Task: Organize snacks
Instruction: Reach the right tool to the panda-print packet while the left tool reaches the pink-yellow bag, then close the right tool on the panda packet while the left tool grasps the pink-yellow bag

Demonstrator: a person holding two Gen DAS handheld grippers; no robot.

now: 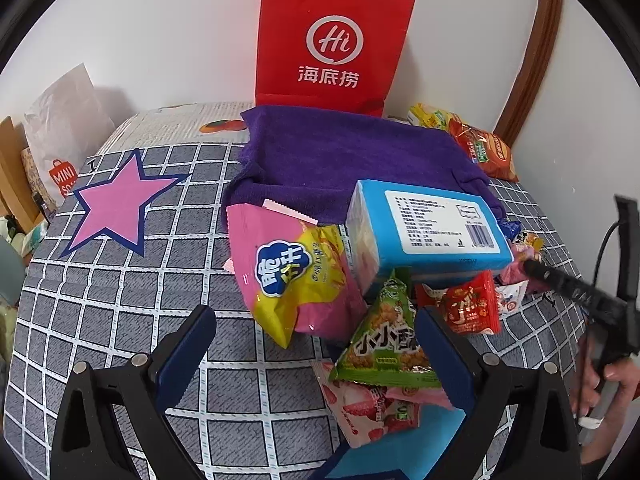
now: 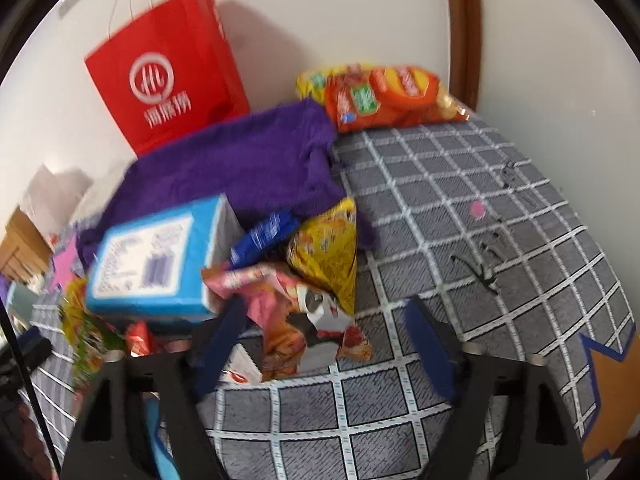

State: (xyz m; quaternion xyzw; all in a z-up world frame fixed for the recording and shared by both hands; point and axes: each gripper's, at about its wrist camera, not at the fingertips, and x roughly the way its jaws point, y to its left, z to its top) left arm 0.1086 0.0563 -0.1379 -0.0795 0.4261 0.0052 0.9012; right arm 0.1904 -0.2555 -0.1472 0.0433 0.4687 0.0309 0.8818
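Two grippers hung over the snack heap at the grid-patterned bench's middle: left gripper (image 1: 316,356) gaped empty beside the green triangular packet (image 1: 384,340), right gripper (image 2: 328,344) straddled, unclamped, the pink crumpled packet (image 2: 296,312); best pinched mid-body, clear of the blue box (image 2: 156,260).

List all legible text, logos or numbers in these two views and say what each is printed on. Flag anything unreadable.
"Hi" and "海底捞": red paper bag against the wall.
"MINI SO", cut off: white bag at the far left.
"小小酥": green triangular snack pack.
"脆" on a blue badge, second character unclear: pink and yellow snack bag.
Label and barcode on the blue box: too small to read.
Red sachet and orange chip bags: print too blurred.
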